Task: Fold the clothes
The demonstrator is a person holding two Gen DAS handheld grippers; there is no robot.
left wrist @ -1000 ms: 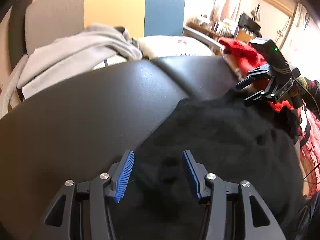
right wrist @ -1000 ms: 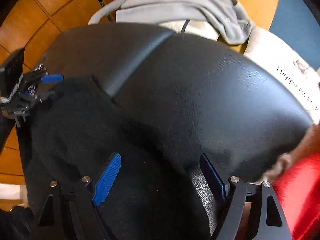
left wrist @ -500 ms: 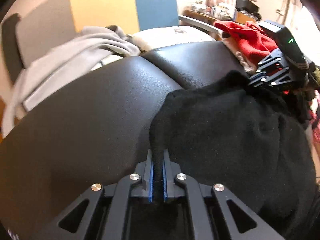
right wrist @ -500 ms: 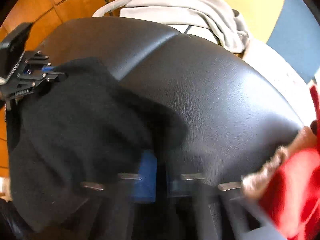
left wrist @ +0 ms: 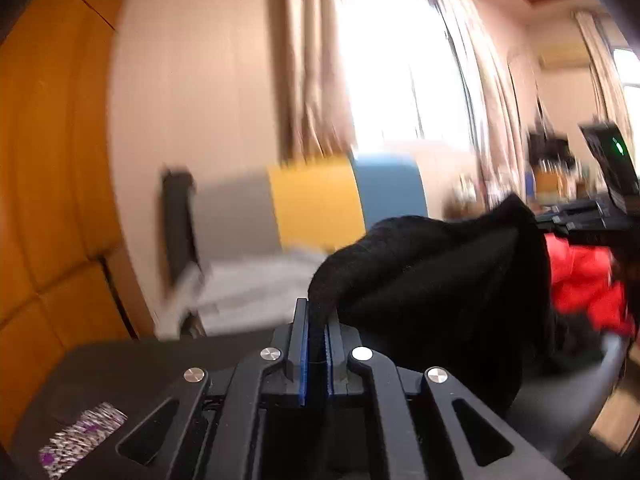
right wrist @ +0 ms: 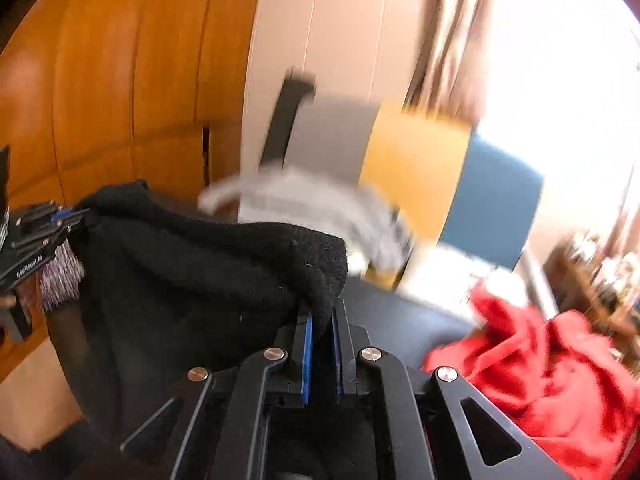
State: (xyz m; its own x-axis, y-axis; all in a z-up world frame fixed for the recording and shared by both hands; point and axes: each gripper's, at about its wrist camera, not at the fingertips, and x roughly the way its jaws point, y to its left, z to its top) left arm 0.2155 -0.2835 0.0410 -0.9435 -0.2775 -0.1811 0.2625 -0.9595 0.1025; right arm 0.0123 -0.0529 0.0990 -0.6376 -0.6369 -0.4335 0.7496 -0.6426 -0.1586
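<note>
The black knitted garment (left wrist: 440, 276) is pinched at one edge by the left gripper (left wrist: 316, 344) and another by the right gripper (right wrist: 320, 344), hanging toward 3 o'clock; both edges should be kept level and taut.

White lettering "GenRobot AI" on the left gripper (right wrist: 60, 216) body, seen from the right wrist
</note>
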